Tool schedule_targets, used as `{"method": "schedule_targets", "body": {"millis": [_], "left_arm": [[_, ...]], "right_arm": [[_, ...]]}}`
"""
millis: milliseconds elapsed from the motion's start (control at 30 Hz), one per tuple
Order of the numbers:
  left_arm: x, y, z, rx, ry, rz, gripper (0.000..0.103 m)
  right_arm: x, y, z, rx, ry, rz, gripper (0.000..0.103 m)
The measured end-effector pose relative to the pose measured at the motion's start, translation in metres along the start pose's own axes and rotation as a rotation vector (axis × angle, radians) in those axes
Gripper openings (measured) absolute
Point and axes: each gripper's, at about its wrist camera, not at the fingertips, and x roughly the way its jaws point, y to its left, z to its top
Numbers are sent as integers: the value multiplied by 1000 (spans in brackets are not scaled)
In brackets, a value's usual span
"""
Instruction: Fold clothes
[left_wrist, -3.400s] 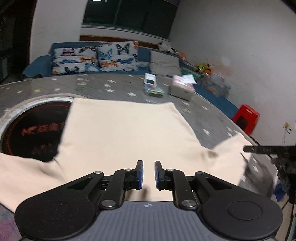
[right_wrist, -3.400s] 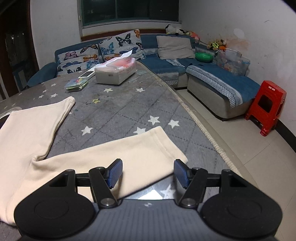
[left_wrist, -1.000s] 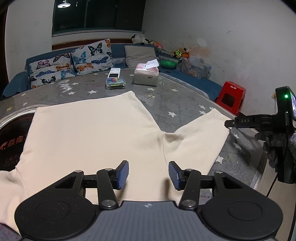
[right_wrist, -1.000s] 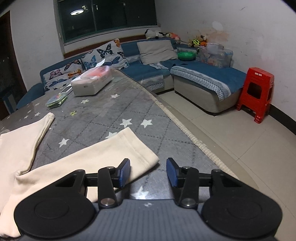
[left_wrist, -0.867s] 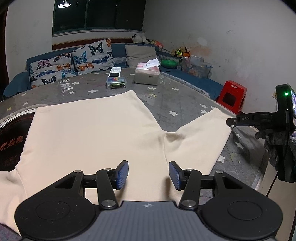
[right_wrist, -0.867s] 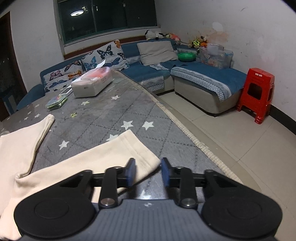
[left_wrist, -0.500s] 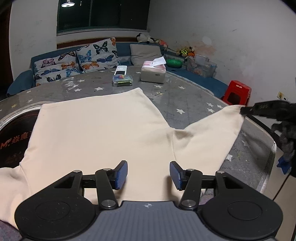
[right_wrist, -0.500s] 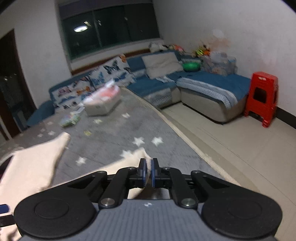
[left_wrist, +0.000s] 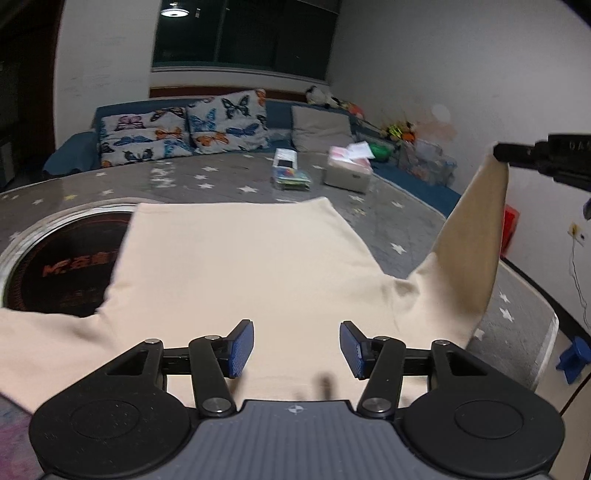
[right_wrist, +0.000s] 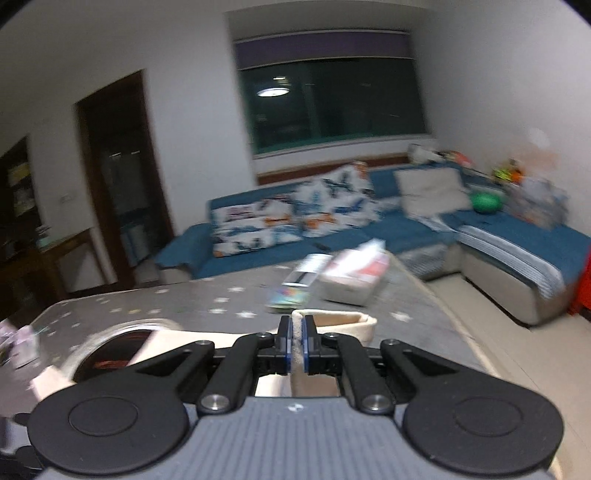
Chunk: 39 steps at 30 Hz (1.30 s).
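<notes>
The cream garment (left_wrist: 236, 258) lies spread across the surface (left_wrist: 399, 225) at frame centre, directly ahead of the released left gripper (left_wrist: 296, 349). The right gripper (right_wrist: 296, 334) clenches its sleeve cuff (right_wrist: 343, 322), lifted at upper right.

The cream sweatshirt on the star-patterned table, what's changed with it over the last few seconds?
The right gripper has closed on the cuff of the cream sweatshirt's right sleeve and lifted it off the grey star-patterned table. The left gripper, shut at first, has opened and hovers over the sweatshirt body, which stays flat. The white tissue box has not moved.
</notes>
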Motion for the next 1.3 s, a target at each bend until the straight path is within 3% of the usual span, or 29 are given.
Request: {"method": "schedule_targets", "body": {"millis": [200, 433, 667, 767, 1000, 1133, 1300], "left_arm": [[-17, 27, -7, -58, -29, 34, 56], [-30, 52, -15, -117, -44, 68, 56], [-36, 66, -21, -150, -42, 91, 56], [-35, 70, -22, -159, -39, 103, 56], [-36, 74, -18, -160, -49, 119, 56], [-32, 72, -13, -148, -50, 119, 54], [-21, 61, -6, -113, -48, 81, 40]], "right_arm": [[32, 68, 14, -117, 37, 130, 5], [71, 139, 6, -211, 115, 262, 5], [93, 182, -16, -282, 202, 347, 5], [100, 195, -26, -307, 244, 378, 10], [88, 174, -11, -323, 223, 340, 12], [78, 144, 0, -367, 237, 261, 13], [80, 102, -3, -416, 329, 163, 13]]}}
